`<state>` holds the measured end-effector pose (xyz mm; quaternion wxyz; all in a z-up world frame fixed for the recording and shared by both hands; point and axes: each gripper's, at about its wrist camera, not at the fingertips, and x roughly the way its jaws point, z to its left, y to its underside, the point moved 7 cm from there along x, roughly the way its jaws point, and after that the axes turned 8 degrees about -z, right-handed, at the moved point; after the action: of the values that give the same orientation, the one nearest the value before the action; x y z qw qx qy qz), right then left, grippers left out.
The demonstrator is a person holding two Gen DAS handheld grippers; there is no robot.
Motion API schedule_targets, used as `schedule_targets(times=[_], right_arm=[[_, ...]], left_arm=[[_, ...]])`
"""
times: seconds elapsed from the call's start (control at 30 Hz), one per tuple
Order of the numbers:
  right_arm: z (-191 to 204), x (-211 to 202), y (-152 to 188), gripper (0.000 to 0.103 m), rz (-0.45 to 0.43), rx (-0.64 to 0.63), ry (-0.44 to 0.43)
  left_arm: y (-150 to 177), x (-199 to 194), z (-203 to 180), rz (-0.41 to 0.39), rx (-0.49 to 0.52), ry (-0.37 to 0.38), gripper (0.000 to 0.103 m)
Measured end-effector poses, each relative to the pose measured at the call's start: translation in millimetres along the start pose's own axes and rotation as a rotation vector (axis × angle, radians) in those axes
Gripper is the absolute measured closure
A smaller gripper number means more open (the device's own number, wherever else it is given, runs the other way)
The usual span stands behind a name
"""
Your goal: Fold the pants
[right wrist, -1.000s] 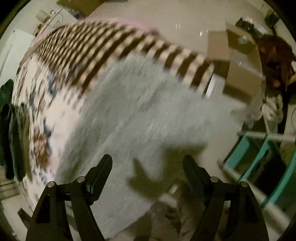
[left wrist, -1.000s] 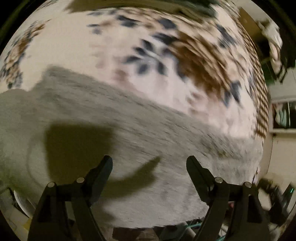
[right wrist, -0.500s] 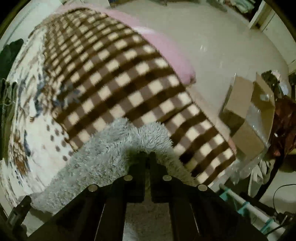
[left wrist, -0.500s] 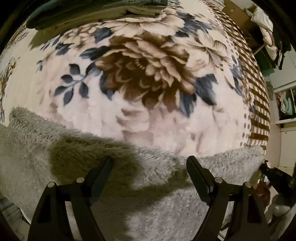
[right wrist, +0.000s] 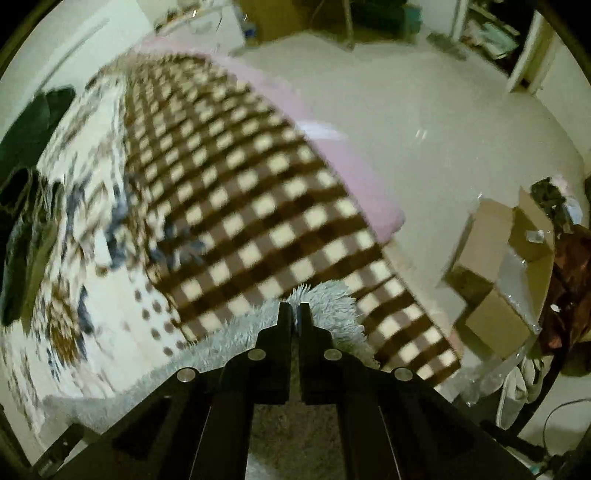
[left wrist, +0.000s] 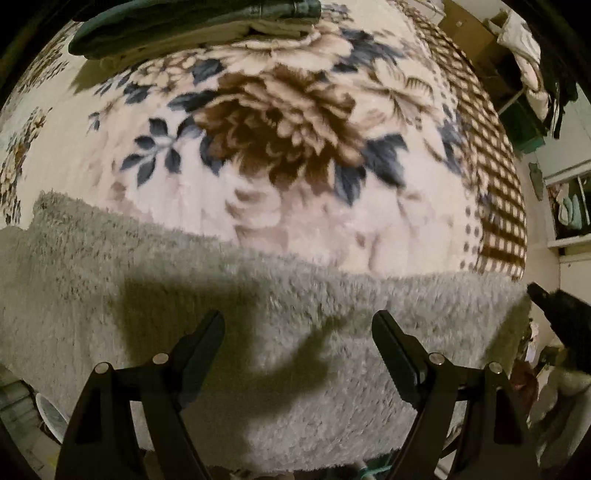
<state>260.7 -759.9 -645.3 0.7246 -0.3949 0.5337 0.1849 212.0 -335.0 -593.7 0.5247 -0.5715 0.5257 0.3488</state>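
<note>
The fluffy grey pants lie across the near edge of a bed covered by a floral blanket. My left gripper is open and hovers just above the grey fabric, holding nothing. My right gripper is shut on the far right end of the grey pants, where they lie over the brown checked border of the blanket. The right gripper also shows at the right edge of the left wrist view.
Folded dark and beige clothes are stacked at the far side of the bed. Beyond the bed's right edge are a pink sheet edge, pale floor, open cardboard boxes and shelves.
My right gripper went from open above the pants to shut on their right end. My left gripper stayed open and shifted slightly over the pants.
</note>
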Motion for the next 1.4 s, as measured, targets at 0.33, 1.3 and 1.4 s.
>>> schedule_targets(times=[0.33,1.3,1.4], right_arm=[[-81,-41,139,0.024,0.081,0.364,-0.116],[-24,57,173,0.039,-0.13,0.837,-0.73],[-25,56,180,0.073,-0.134,0.807,-0.67]], left_arm=[[50,30,21,0.122,-0.026,-0.002,0.022],[21,103,-1,0.261,0.026,-0.056,0.0],[16,100,-1,0.265,0.014,-0.052,0.0]])
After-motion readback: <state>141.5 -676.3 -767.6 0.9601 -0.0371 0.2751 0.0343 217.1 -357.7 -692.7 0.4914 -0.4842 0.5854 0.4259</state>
